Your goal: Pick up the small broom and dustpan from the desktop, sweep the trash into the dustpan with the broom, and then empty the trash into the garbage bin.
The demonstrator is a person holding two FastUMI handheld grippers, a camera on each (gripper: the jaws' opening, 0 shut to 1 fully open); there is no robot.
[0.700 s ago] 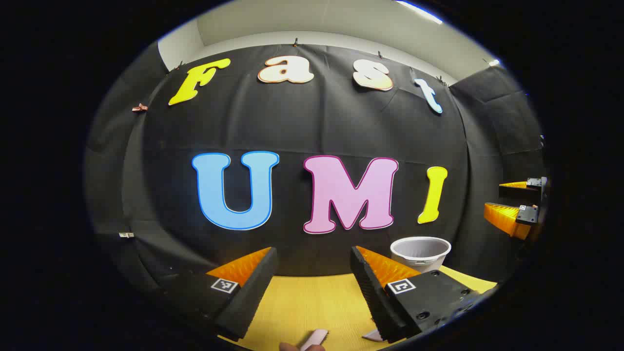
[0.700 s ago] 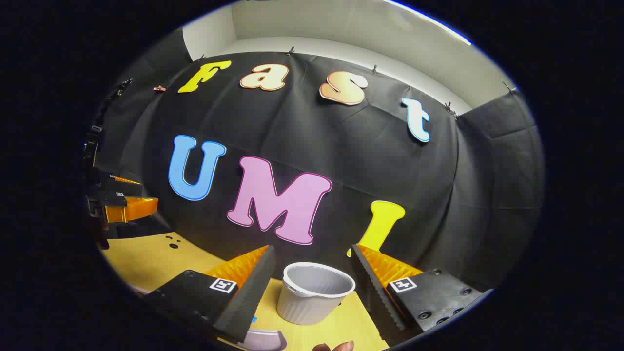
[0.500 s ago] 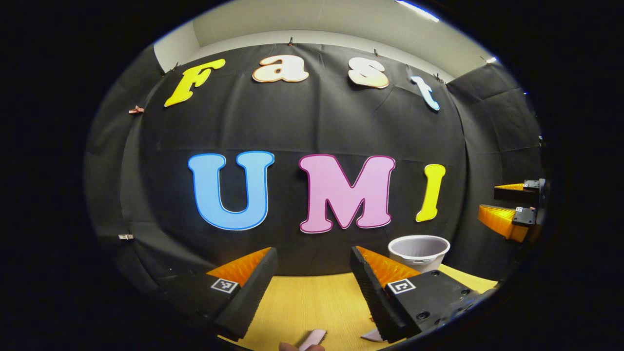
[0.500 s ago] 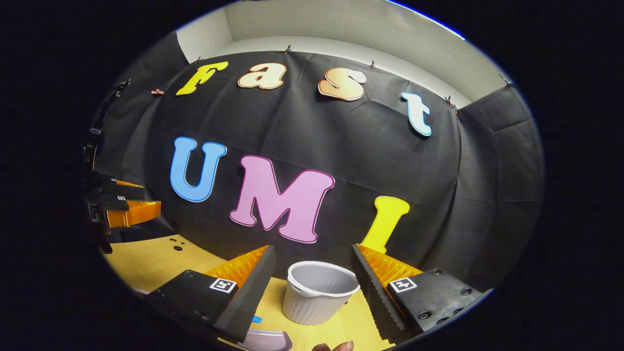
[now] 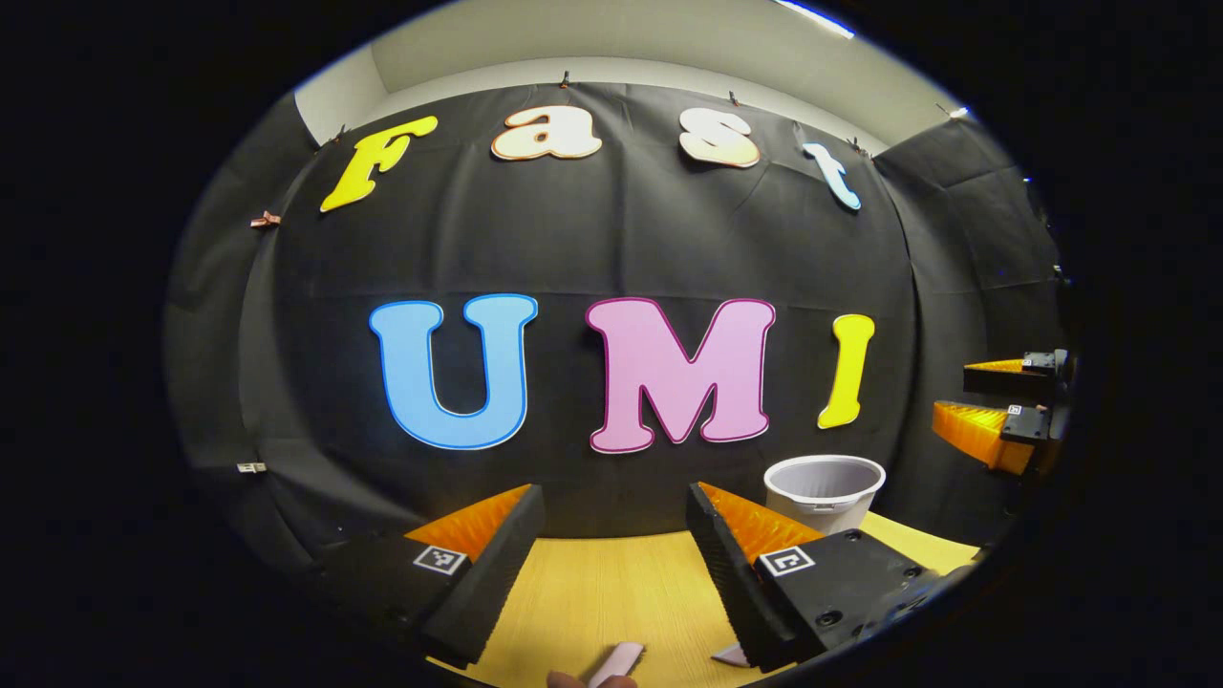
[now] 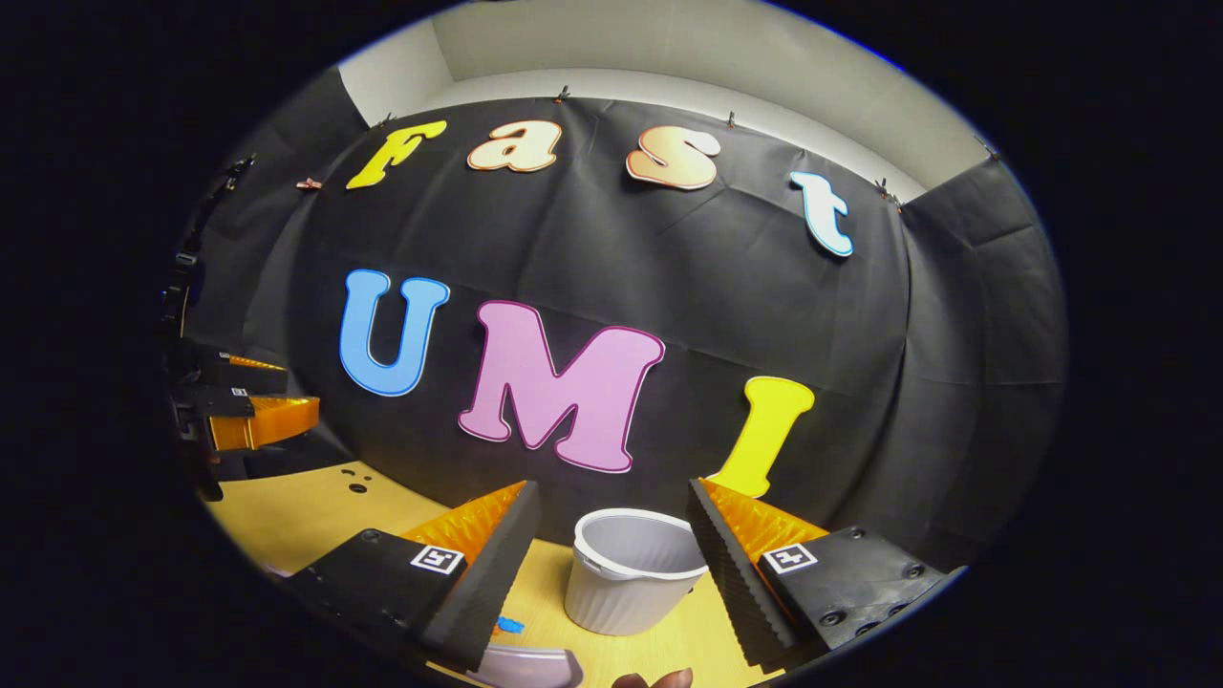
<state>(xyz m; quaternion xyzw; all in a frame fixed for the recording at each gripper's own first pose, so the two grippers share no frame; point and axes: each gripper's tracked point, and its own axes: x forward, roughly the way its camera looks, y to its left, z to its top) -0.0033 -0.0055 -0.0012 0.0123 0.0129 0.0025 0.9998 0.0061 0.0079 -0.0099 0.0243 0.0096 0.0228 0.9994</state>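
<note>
In the left gripper view my left gripper is open above the wooden desktop, with nothing between its fingers. A pale pink stick-like piece and a small pale scrap lie at the bottom edge; I cannot tell what they belong to. The white ribbed garbage bin stands at the back right. In the right gripper view my right gripper is open, also holding nothing, and the bin stands farther off in line with its gap. A pale curved plastic edge and a blue scrap lie near its left finger.
The right gripper hangs at the far right of the left gripper view, and the left gripper shows at the far left of the right gripper view. Small dark specks dot the desktop. A fingertip shows at the bottom edge. The black cloth wall closes the back.
Both views have shifted a little. In the right gripper view the bin has slid slightly to the right and the view has levelled. Both grippers stay open and hold nothing.
</note>
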